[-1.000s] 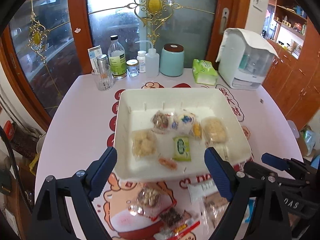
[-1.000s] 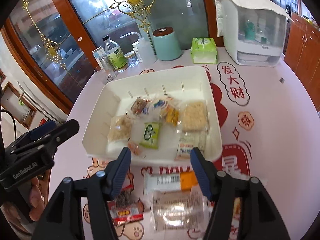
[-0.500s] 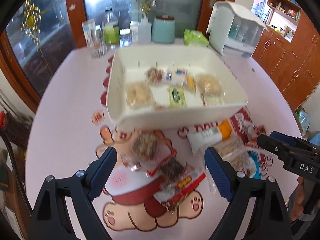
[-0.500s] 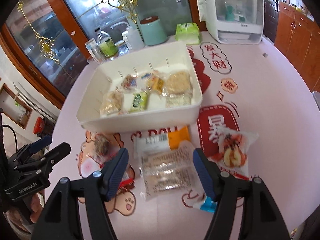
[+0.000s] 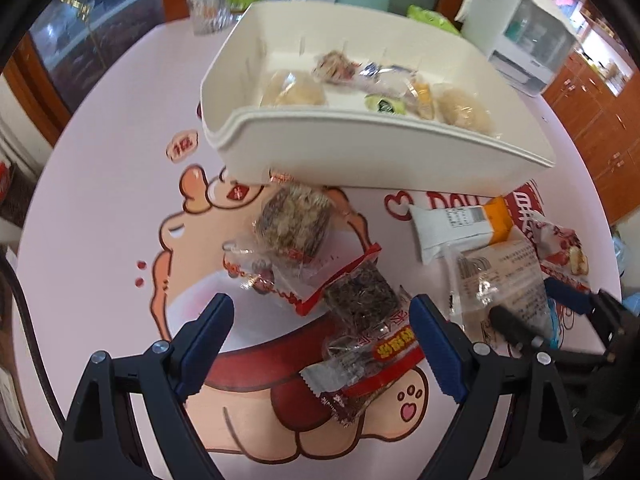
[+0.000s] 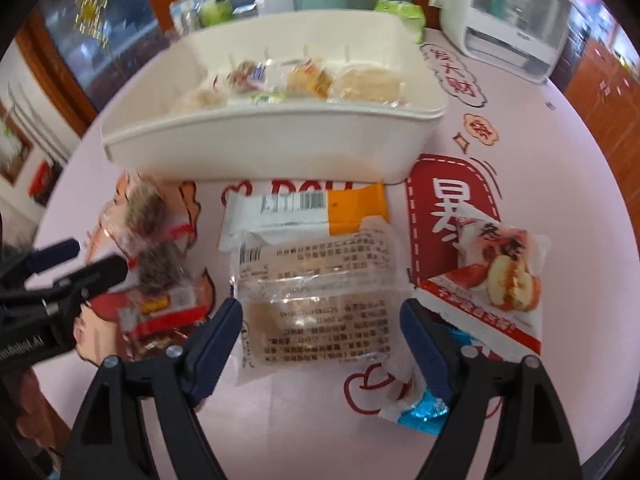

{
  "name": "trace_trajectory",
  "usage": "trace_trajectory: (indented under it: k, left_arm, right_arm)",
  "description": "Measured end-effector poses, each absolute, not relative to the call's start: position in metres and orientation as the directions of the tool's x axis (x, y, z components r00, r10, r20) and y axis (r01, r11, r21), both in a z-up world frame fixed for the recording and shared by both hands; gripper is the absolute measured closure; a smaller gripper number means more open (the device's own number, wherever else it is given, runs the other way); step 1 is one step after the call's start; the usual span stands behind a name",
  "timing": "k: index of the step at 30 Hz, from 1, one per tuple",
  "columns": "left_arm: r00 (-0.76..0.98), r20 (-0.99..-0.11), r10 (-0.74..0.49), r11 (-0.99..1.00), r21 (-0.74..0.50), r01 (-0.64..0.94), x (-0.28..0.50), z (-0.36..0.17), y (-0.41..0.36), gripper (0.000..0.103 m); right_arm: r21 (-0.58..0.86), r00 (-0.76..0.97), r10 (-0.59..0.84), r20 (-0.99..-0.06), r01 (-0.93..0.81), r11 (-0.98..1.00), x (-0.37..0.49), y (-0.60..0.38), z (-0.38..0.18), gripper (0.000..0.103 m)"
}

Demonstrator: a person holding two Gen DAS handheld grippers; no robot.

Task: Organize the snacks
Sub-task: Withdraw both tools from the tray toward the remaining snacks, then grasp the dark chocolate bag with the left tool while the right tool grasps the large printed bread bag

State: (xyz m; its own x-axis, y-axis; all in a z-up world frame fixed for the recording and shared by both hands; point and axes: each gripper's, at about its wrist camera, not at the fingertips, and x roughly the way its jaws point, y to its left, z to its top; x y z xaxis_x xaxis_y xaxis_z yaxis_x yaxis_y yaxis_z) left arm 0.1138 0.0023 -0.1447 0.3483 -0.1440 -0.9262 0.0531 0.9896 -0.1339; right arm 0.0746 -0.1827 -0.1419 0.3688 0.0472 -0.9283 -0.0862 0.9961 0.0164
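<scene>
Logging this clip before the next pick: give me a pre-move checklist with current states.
1. Left tool open: ok.
2. Right tool open: ok.
3. Dark nut bar packet between left fingers: ok.
4. Clear printed packet between right fingers: ok.
5. White bin has room along its back: ok.
6. Clear printed packet free of the orange-white packet: not ok, overlapping.
</scene>
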Motion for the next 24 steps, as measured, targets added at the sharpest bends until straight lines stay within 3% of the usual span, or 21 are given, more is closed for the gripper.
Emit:
trace_trajectory:
  k: [13, 20, 21, 24]
  left_arm:
    - [0.236, -0.959, -0.156, 0.981, -0.178, -0.073, 0.137, -0.186, -0.005, 0.014]
    - [0.223, -0.970, -0.097, 0.989, -0.119, -0.088, 0.144, -0.196, -0.020, 0.015]
    - [0.224, -0.971, -0.086, 0.990, -0.109, -0.090, 0.144, -0.197, -0.021, 0.018]
    - [0.246, -0.968, -0.044, 0.995, -0.064, -0.074, 0.143, -0.194, -0.029, 0.042]
  right_arm:
    - [-0.036, 0.330, 0.014, -0.944, -0.145, 0.989, 0.094, -0.176, -0.170, 0.002]
    - [-0.009, 0.331, 0.054, -0.942, -0.187, 0.982, 0.099, -0.176, -0.174, 0.001]
    - [-0.008, 0.325, 0.055, -0.944, -0.191, 0.982, 0.102, -0.176, -0.176, 0.001]
    - [0.053, 0.267, 0.103, -0.958, -0.188, 0.981, 0.107, -0.178, -0.186, 0.012]
